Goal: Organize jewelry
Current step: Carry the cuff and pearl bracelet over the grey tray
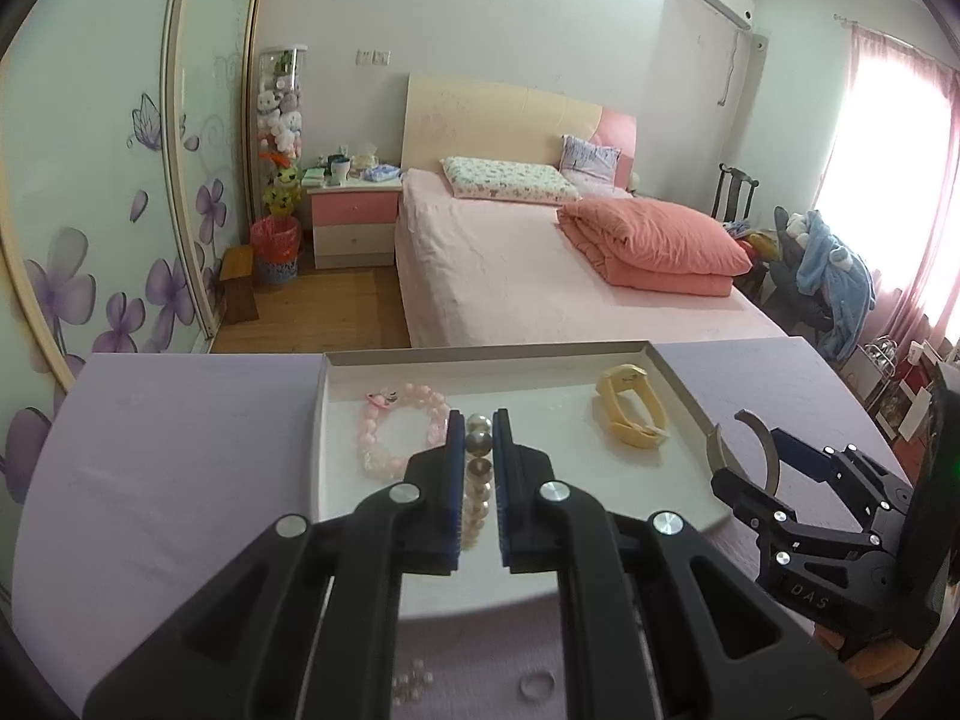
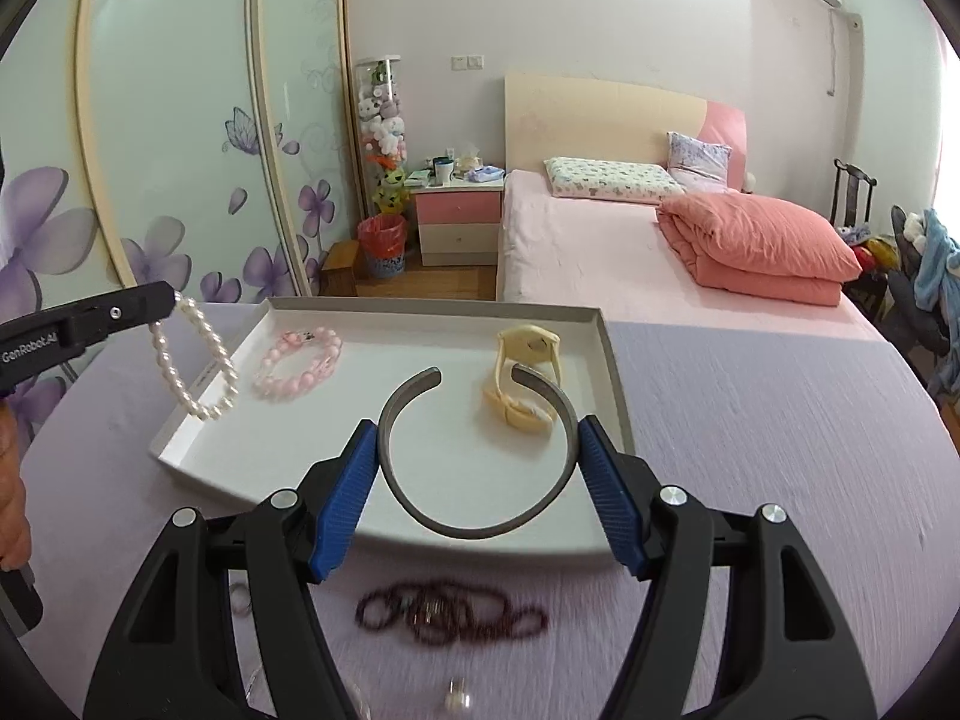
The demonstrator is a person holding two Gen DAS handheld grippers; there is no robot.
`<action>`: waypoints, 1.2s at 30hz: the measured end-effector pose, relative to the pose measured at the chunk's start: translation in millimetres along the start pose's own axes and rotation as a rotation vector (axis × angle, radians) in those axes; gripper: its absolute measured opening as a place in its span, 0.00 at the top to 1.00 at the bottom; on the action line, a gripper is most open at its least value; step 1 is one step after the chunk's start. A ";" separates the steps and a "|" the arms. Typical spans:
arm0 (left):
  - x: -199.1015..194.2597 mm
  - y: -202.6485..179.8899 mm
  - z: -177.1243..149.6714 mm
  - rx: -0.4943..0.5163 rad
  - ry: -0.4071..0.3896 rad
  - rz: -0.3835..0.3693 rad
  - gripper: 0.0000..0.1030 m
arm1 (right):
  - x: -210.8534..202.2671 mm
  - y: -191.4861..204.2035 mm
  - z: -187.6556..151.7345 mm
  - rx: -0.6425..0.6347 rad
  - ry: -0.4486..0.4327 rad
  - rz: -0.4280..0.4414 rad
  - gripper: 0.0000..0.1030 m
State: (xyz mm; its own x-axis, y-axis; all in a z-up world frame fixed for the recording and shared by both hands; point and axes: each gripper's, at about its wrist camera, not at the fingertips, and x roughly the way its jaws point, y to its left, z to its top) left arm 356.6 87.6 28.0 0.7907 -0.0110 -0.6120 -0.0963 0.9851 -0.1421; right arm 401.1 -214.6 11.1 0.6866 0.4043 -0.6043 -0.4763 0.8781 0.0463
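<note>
My left gripper (image 1: 479, 450) is pinched tight on the pearl bracelet (image 2: 193, 360), which hangs over the left edge of the tray (image 2: 612, 360); my right gripper (image 2: 477, 456) is clamped across the grey open bangle (image 2: 474, 531), held above the tray's near edge. Two pieces already lie in the tray: the pink bead bracelet (image 2: 298, 363) toward the far left corner and the yellow watch (image 2: 522, 384) toward the far right. Still out on the purple tabletop (image 2: 780, 450) near its front edge: the dark red bead strand (image 2: 450, 609), a small ring (image 1: 536, 687) and some loose pale beads (image 1: 411, 681), so I judge the job under halfway.
</note>
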 end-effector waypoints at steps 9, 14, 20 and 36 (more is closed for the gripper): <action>59.1 9.4 6.0 -0.033 0.061 -0.010 0.90 | 30.7 -3.4 -0.9 -0.007 0.036 -0.010 0.35; 74.6 9.8 7.2 -0.038 0.072 -0.020 0.90 | 37.8 -4.1 -3.9 -0.009 0.054 -0.015 0.35; 79.9 20.0 5.5 -0.067 0.079 0.018 0.79 | 39.3 -4.7 -6.3 -0.004 0.063 -0.019 0.35; 49.5 59.1 0.5 -0.127 0.037 0.101 0.54 | 67.0 21.2 1.0 -0.065 0.105 0.027 0.35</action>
State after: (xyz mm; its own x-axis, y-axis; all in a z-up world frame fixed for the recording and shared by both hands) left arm 390.3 145.4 -10.3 0.7506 0.0779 -0.6561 -0.2511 0.9522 -0.1742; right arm 437.6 -168.7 -27.6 0.6134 0.3953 -0.6837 -0.5307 0.8474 0.0138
